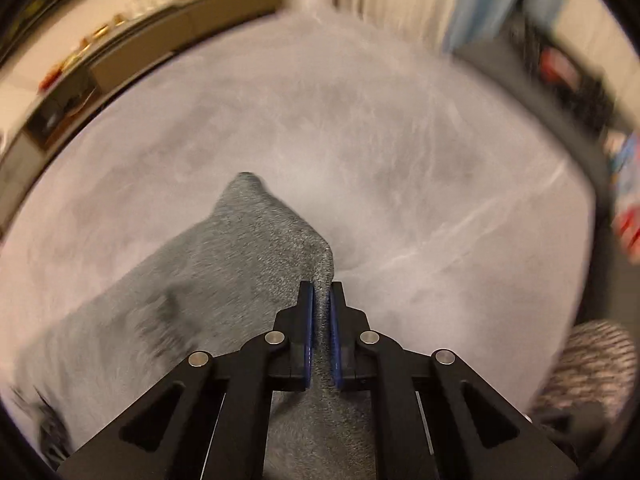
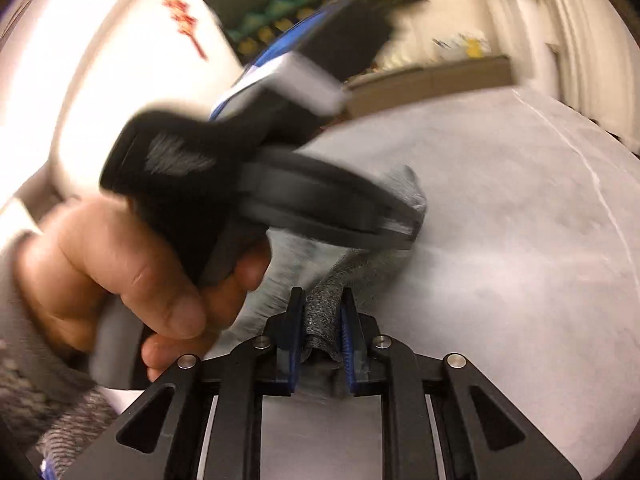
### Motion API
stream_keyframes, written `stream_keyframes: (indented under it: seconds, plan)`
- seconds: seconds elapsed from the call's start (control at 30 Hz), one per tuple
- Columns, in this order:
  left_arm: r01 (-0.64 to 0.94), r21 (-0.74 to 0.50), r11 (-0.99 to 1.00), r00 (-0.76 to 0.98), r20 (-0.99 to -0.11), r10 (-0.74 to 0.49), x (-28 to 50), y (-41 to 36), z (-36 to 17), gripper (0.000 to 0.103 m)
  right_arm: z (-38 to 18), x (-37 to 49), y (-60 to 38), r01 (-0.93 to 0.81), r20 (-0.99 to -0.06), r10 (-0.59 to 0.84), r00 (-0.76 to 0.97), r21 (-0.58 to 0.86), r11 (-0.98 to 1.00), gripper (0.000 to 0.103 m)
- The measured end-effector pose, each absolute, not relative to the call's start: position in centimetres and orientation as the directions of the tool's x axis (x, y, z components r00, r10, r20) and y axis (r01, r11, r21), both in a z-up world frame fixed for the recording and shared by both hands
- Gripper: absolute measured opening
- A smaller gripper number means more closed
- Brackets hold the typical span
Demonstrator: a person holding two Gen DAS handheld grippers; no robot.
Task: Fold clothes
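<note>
Both black hand-held grippers were pinching the same grey knitted garment. From the left wrist camera, the left gripper (image 1: pixel 321 292) had its blue-lined pads pressed together on a ridge of the grey knitted garment (image 1: pixel 224 264), which ran back between the fingers and spread away to the left of them over the pale grey padded table cover (image 1: pixel 400 140). One pointed corner of the cloth lay ahead and to the left of the fingertips.

Only the right wrist camera showed the other tool at work. There the right gripper (image 2: pixel 320 300) was clamped on a bunched fold of the garment (image 2: pixel 326 312), the cloth filling the narrow gap between its pads. Ahead and to its left, the left gripper (image 2: pixel 400 232) came down at a slant, its tips on the far edge of the cloth. The person's left hand (image 2: pixel 120 276) was wrapped around that tool's handle, very close to the lens, and blocked most of the left side, hiding much of the garment behind it. A grey sleeve showed at the wrist.

Beyond the table, a long brown sideboard (image 1: pixel 180 28) stood against the wall with blurred small items on top. Pale curtains (image 2: pixel 560 40) hung farther right. Both views were smeared with motion.
</note>
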State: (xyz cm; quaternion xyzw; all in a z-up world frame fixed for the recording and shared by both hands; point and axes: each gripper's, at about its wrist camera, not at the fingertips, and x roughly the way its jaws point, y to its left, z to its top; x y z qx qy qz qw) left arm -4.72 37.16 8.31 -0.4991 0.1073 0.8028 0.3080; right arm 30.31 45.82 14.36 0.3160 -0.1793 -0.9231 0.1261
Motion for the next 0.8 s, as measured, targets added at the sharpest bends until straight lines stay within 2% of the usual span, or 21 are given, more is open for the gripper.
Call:
stream_keyframes:
  seconds: [0.07,0.1,0.13,0.17,0.3,0.37,0.43,0.47,0.63,0.67,0.7,0.73,0.8]
  plan:
    - [-0.492,-0.299,-0.818,-0.353,-0.790,0.502,-5.0,30.3,10.9,0.008,15.8,31.6,45.2,0.243,-0.437,-0.453,-0.777,0.456,-0.856,0.023]
    - [-0.432,-0.369,-0.823,-0.372,-0.758,0.535,-5.1,26.7,11.4,0.008,16.5,32.3,44.8,0.305,-0.384,-0.505,-0.773,0.473,-0.827,0.028]
    - [-0.354,-0.433,-0.829,-0.396,-0.734,0.552,-5.1,22.2,11.3,0.008,16.7,32.5,44.4,0.344,-0.360,-0.548,-0.755,0.495,-0.798,0.035]
    - [-0.291,-0.472,-0.832,-0.411,-0.723,0.555,-5.2,18.7,10.6,0.008,16.9,32.7,43.9,0.381,-0.334,-0.590,-0.735,0.515,-0.768,0.046]
    - [-0.109,-0.487,-0.866,-0.411,-0.772,0.486,-4.8,10.5,5.8,0.013,15.1,30.9,41.0,0.376,-0.429,-0.619,-0.658,0.525,-0.764,0.048]
    - [-0.078,-0.486,-0.871,-0.402,-0.784,0.473,-4.3,9.1,4.1,0.036,14.0,30.0,39.2,0.366,-0.489,-0.613,-0.620,0.511,-0.778,0.048]
    - [-0.077,-0.515,-0.854,-0.399,-0.769,0.500,-3.8,8.8,3.3,0.047,13.0,29.8,37.4,0.373,-0.553,-0.583,-0.595,0.453,-0.810,0.048]
    - [-0.083,-0.519,-0.851,-0.393,-0.768,0.506,-3.6,9.0,3.0,0.048,12.4,29.7,36.4,0.377,-0.584,-0.565,-0.583,0.422,-0.824,0.048]
    - [-0.102,-0.457,-0.884,-0.386,-0.800,0.459,-2.7,9.7,1.7,0.047,10.1,29.3,34.2,0.372,-0.707,-0.449,-0.546,0.276,-0.886,0.048]
    - [-0.106,-0.441,-0.891,-0.395,-0.804,0.445,-2.5,9.7,1.7,0.033,9.8,29.0,34.1,0.368,-0.717,-0.426,-0.552,0.249,-0.896,0.048]
    - [-0.113,-0.422,-0.900,-0.408,-0.806,0.429,-2.2,9.7,1.8,0.026,10.2,28.8,34.4,0.361,-0.710,-0.418,-0.567,0.242,-0.901,0.048]
    - [-0.119,-0.403,-0.908,-0.422,-0.807,0.413,-1.9,9.7,1.9,0.024,10.5,28.6,34.7,0.354,-0.702,-0.409,-0.583,0.235,-0.906,0.048]
    - [-0.126,-0.368,-0.921,-0.450,-0.807,0.384,-1.2,9.6,2.4,0.023,12.5,29.3,35.1,0.353,-0.631,-0.407,-0.660,0.218,-0.910,0.048]
